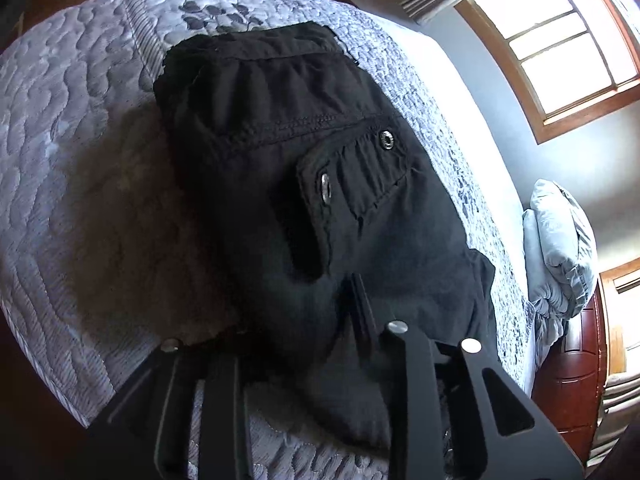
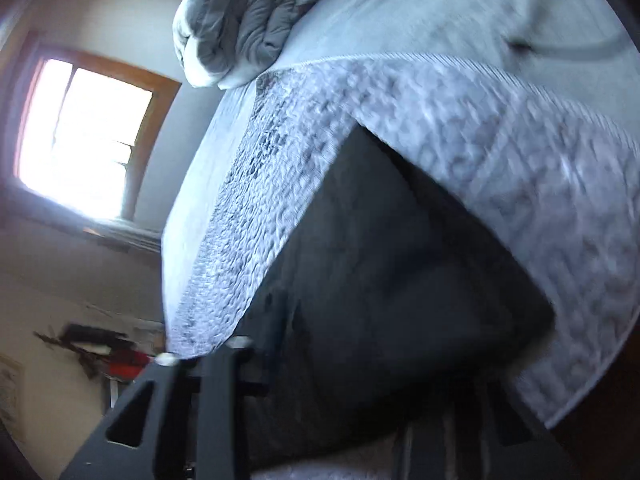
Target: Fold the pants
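The black cargo pants (image 1: 304, 184) lie folded into a compact bundle on the quilted mattress (image 1: 80, 184), which serves as the landmark here: the bundle sits near the mattress's middle, running from the flowered patch of quilting toward the near edge, with a snap-buttoned pocket flap (image 1: 356, 176) facing up on top. A pale bundled comforter (image 1: 560, 248) rests at the far end of the mattress, beyond the pants and below the wood-framed window (image 1: 560, 48). The left gripper (image 1: 320, 320) hangs low over the near end of the pants; one dark finger (image 1: 362, 304) shows against the fabric, the other is lost in shadow, so its jaws look only narrowly parted and whether they pinch the cloth cannot be told. In the blurred right wrist view the pants (image 2: 392, 280) fill the space above the mattress corner, and the right gripper (image 2: 352, 364) is at the cloth's near edge; its jaws are closed tight, though the dark blur hides whether fabric is caught between them.
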Tool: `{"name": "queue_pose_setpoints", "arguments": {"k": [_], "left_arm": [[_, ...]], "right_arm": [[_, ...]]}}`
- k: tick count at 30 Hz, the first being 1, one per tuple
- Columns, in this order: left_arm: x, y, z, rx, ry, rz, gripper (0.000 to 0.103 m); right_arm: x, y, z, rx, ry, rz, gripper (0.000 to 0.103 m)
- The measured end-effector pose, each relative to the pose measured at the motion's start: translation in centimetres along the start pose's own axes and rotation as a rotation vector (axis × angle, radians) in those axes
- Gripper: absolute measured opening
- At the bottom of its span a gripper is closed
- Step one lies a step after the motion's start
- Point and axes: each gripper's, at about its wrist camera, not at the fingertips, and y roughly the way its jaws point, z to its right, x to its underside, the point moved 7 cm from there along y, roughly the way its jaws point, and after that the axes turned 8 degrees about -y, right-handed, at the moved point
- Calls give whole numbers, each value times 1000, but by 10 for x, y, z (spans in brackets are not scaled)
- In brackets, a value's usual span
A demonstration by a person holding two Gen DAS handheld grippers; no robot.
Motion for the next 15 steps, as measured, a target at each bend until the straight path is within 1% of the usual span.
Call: {"name": "queue_pose_setpoints", "arguments": {"k": [2, 3, 4, 5, 6, 7, 9, 10, 12, 13, 14, 15], "left_arm": [[2, 4, 0, -11, 3, -2, 32], [2, 5, 0, -16, 5, -3, 34], [3, 7, 0, -20, 6, -6, 35], [3, 8, 0, -22, 6, -7, 36], [2, 8, -3, -23, 6, -6, 37], [3, 9, -4, -25, 9, -7, 37], [3, 10, -4, -32, 17, -10, 39], [2, 11, -3, -37, 22, -13, 39], [2, 12, -2, -49, 34, -18, 41], [2, 13, -1, -57, 42, -21, 42], [2, 14, 1, -62, 48, -24, 43], [2, 15, 2, -67, 52, -26, 43]], "right_arm": [[-8, -8, -28, -54, -91, 29, 8], [-12, -18, -53, -108, -200, 66, 7], [-11, -26, -71, -160, -274, 98, 7], [-8, -37, -89, -236, -345, 131, 7], [-5, -43, -95, -278, -372, 140, 7], [-1, -47, -94, -292, -373, 137, 7], [3, -39, -67, -218, -310, 107, 7], [7, -28, -38, -146, -241, 70, 7], [19, -9, 14, -37, -102, -27, 9], [28, 1, 42, 35, -43, -76, 13], [36, 7, 61, 84, -13, -109, 16], [44, 10, 75, 110, 14, -135, 27]]}}
